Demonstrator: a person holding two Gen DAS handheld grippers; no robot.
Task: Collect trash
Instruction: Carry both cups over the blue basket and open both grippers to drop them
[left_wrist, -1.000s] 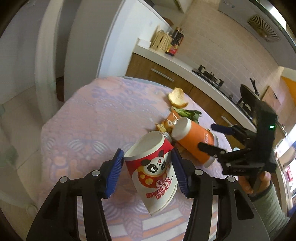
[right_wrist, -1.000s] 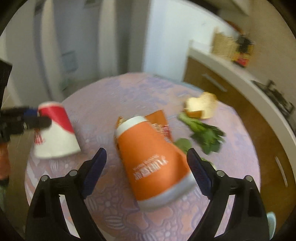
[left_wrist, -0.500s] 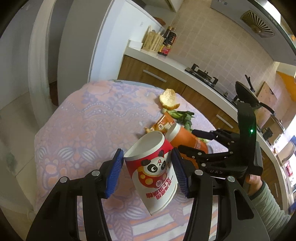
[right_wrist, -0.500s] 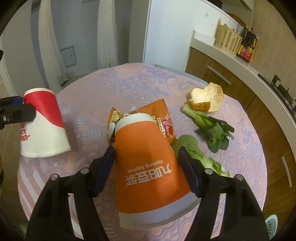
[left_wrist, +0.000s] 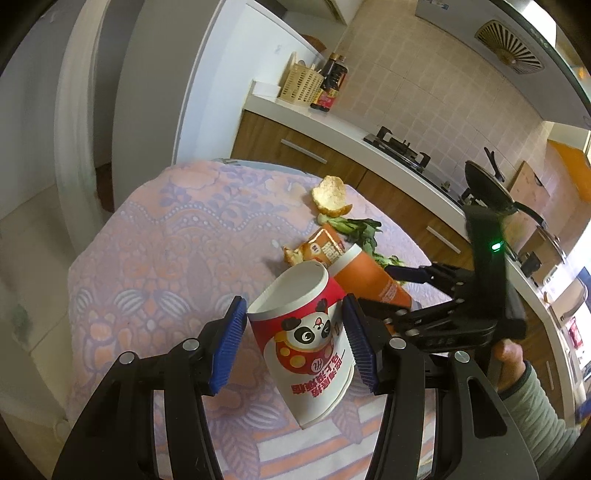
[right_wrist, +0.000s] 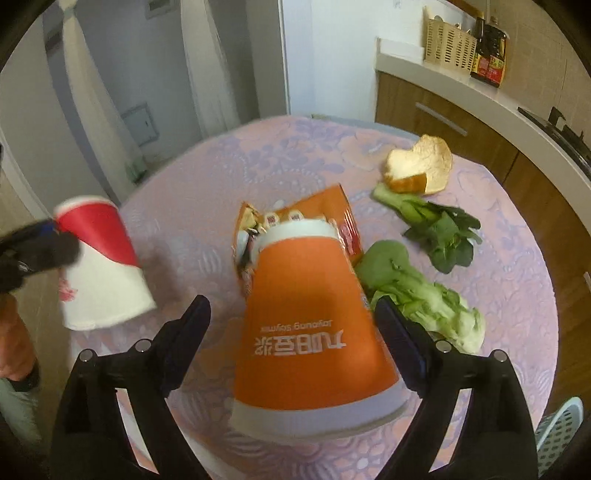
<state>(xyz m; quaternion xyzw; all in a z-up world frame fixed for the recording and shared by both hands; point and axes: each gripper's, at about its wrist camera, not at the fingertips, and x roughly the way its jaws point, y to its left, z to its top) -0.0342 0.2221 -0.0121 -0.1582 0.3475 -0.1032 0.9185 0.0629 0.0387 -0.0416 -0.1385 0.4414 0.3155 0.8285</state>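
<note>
The left tool grips a red-and-white panda cup between its blue pads, one pad on each side of the cup wall, the open mouth tilted up and away, above the near part of the tabletop with its lilac flowered cloth. The right tool is spread wide around an orange paper cup that lies on its side; the right finger is just beside the cup wall, the left finger stands apart from it, and whether either one touches I cannot tell. The orange cup's white rim points far, onto an orange snack wrapper lying beneath it. To the right of the cup lie leafy greens, and beyond them a piece of bread near the far right edge. In the right wrist view the panda cup shows at the left, blurred.
</note>
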